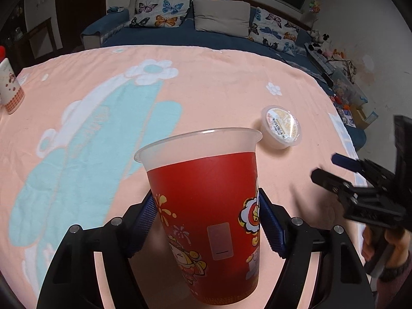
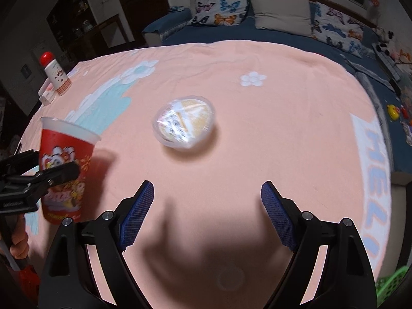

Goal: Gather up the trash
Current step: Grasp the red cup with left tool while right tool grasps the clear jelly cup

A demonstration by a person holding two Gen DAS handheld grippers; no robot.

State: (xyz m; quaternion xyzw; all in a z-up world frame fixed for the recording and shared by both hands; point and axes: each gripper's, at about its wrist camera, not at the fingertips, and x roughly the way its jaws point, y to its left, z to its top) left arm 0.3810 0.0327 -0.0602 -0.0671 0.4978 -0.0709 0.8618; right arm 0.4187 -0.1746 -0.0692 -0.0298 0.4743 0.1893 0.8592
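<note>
We found the left gripper [image 1: 207, 221] at the lower centre of the left wrist view, its blue ribbed pads set against both flanks of the red cup [image 1: 206, 213]. The cup stood tilted, its frosted rim leaning toward the upper left, and its base appeared clear of the cloth, though we could not confirm that from the right wrist view, where it sat at the lower left [image 2: 65, 170]. We judged the grip was low on the body to keep the open mouth unobstructed.

The right gripper [image 2: 207, 213] occupied the lower centre of its own view with its pads spread wide and nothing between them. It was directed at the sealed plastic tub [image 2: 185, 123], which lay on the cloth at mid-frame, well apart from the fingers. We judged this the next item of trash to be taken; its outline was blurred.

The peach blanket [image 1: 219, 82] with flower and cloud prints covered the work surface. A white bottle with a red cap [image 2: 55, 77] stood at its upper-left edge. Beyond lay a blue sofa [image 2: 257, 36] bearing butterfly cushions [image 2: 219, 7], with toys at the upper right. A green basket [image 2: 391, 280] showed at the lower right corner, possibly the collection point.
</note>
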